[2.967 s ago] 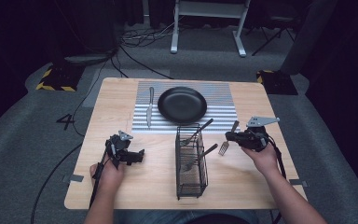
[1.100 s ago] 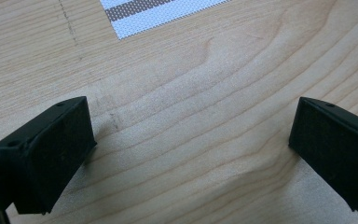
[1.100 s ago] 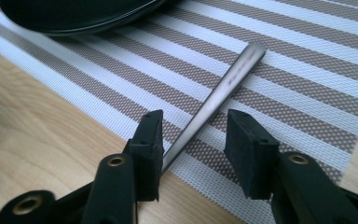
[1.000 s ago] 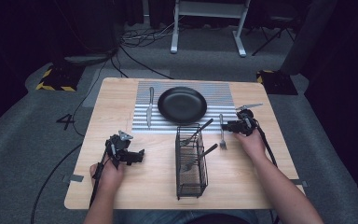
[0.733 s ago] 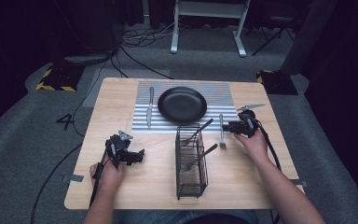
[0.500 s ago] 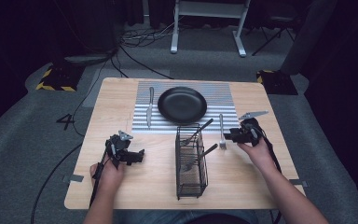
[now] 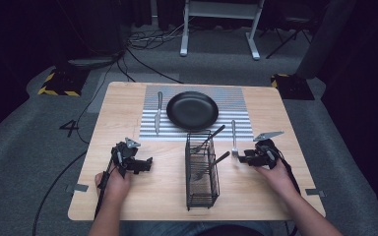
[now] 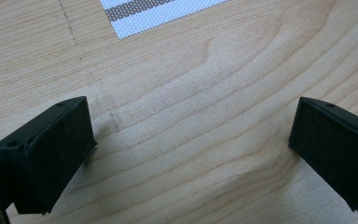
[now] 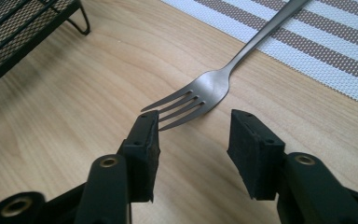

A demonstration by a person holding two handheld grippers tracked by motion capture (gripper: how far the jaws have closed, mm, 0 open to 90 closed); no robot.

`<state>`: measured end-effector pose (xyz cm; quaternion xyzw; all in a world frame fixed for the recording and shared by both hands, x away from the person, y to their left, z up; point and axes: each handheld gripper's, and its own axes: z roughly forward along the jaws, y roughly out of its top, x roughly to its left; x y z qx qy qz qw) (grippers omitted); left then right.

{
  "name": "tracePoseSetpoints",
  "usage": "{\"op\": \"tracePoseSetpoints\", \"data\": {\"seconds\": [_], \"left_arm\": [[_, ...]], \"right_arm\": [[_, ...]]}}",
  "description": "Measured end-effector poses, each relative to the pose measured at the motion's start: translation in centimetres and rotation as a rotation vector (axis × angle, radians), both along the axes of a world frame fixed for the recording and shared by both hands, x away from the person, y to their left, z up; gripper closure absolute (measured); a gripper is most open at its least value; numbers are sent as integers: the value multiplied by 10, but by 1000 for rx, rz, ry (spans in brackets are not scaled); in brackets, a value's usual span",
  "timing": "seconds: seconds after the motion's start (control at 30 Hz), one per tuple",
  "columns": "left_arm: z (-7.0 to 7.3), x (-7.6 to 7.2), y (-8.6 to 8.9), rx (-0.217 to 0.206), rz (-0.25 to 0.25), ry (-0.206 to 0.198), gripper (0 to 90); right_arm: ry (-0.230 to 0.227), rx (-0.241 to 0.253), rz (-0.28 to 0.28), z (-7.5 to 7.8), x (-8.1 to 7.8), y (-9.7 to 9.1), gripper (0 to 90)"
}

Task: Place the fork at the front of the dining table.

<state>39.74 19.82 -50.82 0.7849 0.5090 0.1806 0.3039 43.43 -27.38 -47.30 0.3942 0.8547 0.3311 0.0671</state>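
A silver fork [image 7: 234,138] lies flat to the right of the wire basket [image 7: 201,169], its handle on the striped placemat [image 7: 236,105] and its tines on bare wood. In the right gripper view the fork's tines [image 9: 185,104] rest just beyond the jaw tips. My right gripper [image 9: 193,135] is open, with only wood between its pads, and it sits low at the near end of the fork [image 7: 242,158]. My left gripper [image 7: 141,165] rests on the table's left half, its jaws spread wide over bare wood [image 8: 191,144].
A black plate [image 7: 192,110] sits mid-placemat with a knife [image 7: 158,112] to its left. The basket holds several dark-handled utensils [image 7: 211,136] that lean out toward the plate. A corner of the placemat [image 8: 158,11] shows in the left gripper view.
My right gripper has drawn back from beside the fork's handle toward the near side, and now sits behind the tines. The fork and the left gripper have stayed put.
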Motion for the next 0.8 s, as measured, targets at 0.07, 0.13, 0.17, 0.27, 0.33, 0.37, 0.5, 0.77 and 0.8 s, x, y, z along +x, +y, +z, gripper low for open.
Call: {"op": "tracePoseSetpoints", "data": {"seconds": [0.07,0.13,0.17,0.27,0.33,0.37,0.5,0.77,0.8], "left_arm": [[0,0,0,0,0,0,1],[0,0,0,-1,0,0,1],[0,0,0,0,0,0,1],[0,0,0,-1,0,0,1],[0,0,0,1,-1,0,1],[0,0,0,-1,0,0,1],[0,0,0,0,0,0,1],[0,0,0,-1,0,0,1],[0,0,0,0,0,0,1]], "right_arm": [[2,21,-9,-3,5,-2,526],[-8,31,-23,-4,10,-5,523],[-12,32,-32,-5,13,-6,520],[-37,36,-58,-6,23,-9,514],[-57,55,-68,-8,30,-11,498],[-51,62,-75,-8,34,-11,491],[-89,30,-99,-7,48,-8,495],[-154,9,-110,-8,72,1,477],[-183,14,-114,-11,74,2,470]]}}
